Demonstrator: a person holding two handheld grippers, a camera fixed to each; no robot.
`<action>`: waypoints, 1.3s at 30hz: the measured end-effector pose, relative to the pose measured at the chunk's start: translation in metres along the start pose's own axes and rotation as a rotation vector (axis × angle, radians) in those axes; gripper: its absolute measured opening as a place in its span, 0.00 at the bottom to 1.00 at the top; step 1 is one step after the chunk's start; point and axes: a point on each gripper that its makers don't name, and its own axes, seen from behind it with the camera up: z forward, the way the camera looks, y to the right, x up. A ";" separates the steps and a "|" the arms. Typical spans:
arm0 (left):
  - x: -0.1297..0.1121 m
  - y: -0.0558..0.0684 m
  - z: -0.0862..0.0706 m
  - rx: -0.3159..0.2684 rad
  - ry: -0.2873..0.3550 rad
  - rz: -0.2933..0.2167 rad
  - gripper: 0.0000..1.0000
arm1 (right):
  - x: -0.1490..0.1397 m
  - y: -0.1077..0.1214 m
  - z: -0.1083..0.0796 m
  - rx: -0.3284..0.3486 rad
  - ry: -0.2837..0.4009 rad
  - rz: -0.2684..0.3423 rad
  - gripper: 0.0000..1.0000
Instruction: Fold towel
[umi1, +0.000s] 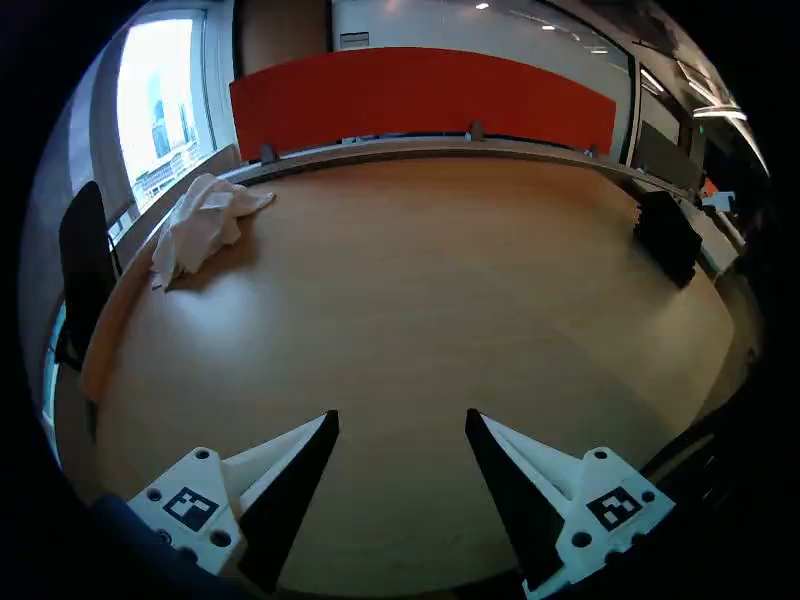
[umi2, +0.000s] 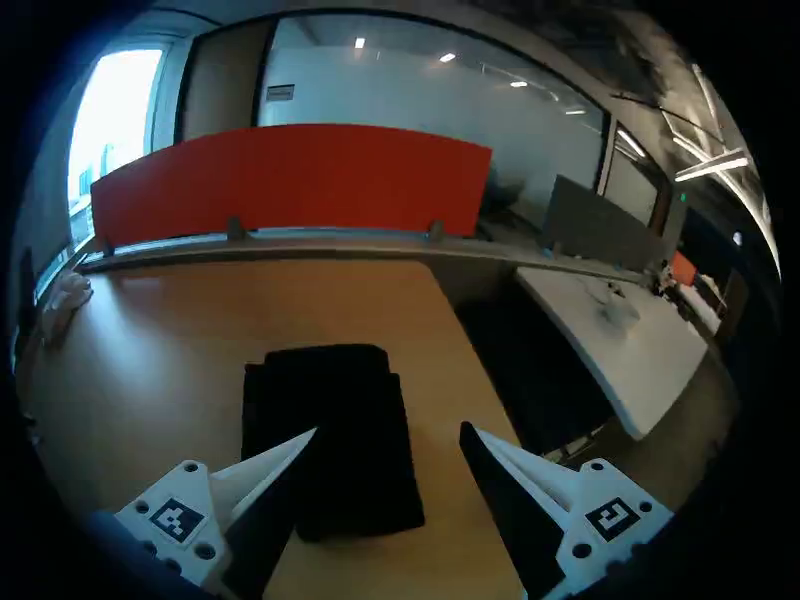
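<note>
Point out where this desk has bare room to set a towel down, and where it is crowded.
Free: the wide middle of the desk, bordered by the white towel at the window corner, the red divider behind and the black towels by the right edge. It is crowded at those two towel spots.

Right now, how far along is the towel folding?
Done: the black towel lies folded flat on the table, just ahead of the right gripper. In hand: nothing; it and the left gripper are both open and empty. Left: the white towel sits crumpled near the table's far edge, not yet folded.
</note>
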 end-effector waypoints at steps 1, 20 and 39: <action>0.000 0.000 0.000 0.000 0.000 0.000 0.94 | 0.005 -0.001 -0.001 -0.008 0.024 0.005 1.00; 0.003 0.001 0.002 -0.002 0.001 -0.024 0.94 | 0.094 -0.025 -0.032 -0.057 0.387 0.096 1.00; 0.057 -0.015 0.000 0.032 0.172 -0.110 0.94 | 0.106 -0.068 -0.042 0.030 0.407 0.094 1.00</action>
